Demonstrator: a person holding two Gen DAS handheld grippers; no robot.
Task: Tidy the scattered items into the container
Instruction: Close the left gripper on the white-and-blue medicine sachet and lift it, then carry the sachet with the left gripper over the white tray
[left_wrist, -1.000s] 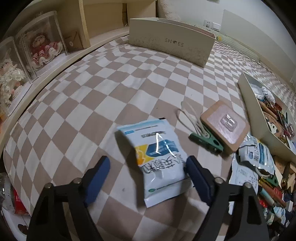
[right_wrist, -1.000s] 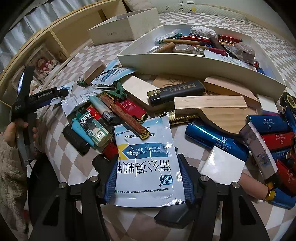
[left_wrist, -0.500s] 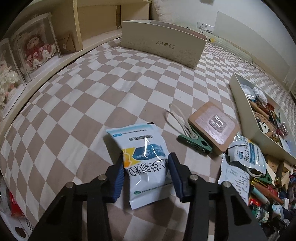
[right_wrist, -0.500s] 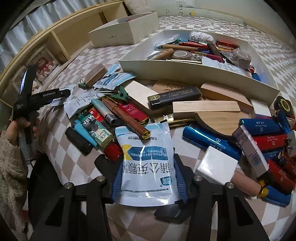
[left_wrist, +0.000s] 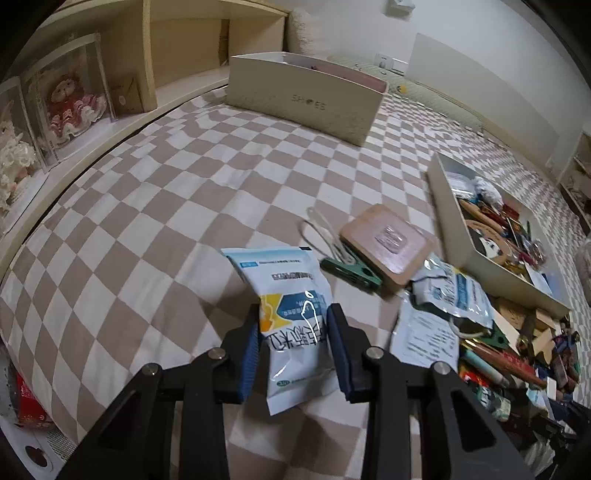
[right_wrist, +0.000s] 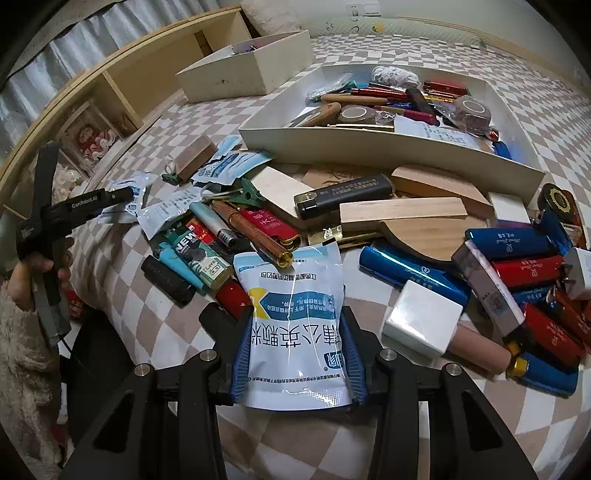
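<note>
My left gripper (left_wrist: 293, 343) is shut on a white and blue sachet (left_wrist: 291, 302), which it holds lifted off the checked bedcover with its top corner tilted left. My right gripper (right_wrist: 297, 347) is shut on a second, like sachet (right_wrist: 295, 314), gripped by both sides near the front of the pile. The white tray (right_wrist: 369, 144) with several pens, tape rolls and papers lies beyond the pile; in the left wrist view the tray (left_wrist: 454, 221) is at the right. The left gripper (right_wrist: 122, 197), held by a person's hand (right_wrist: 40, 266), also shows at the left of the right wrist view.
A scattered pile of lighters (right_wrist: 177, 254), pens, wooden pieces (right_wrist: 402, 212) and blue and red tubes (right_wrist: 410, 273) covers the bedcover. A wooden block (left_wrist: 388, 247) with a green clip (left_wrist: 351, 273) lies by the tray. A cream shoe box (left_wrist: 303, 96) stands at the back; a shelf (left_wrist: 74, 92) runs along the left.
Both grippers closed onto their sachets. The left one then lifted its sachet off the bedcover and swung right, toward the pile and tray. The right hand stayed in place.
</note>
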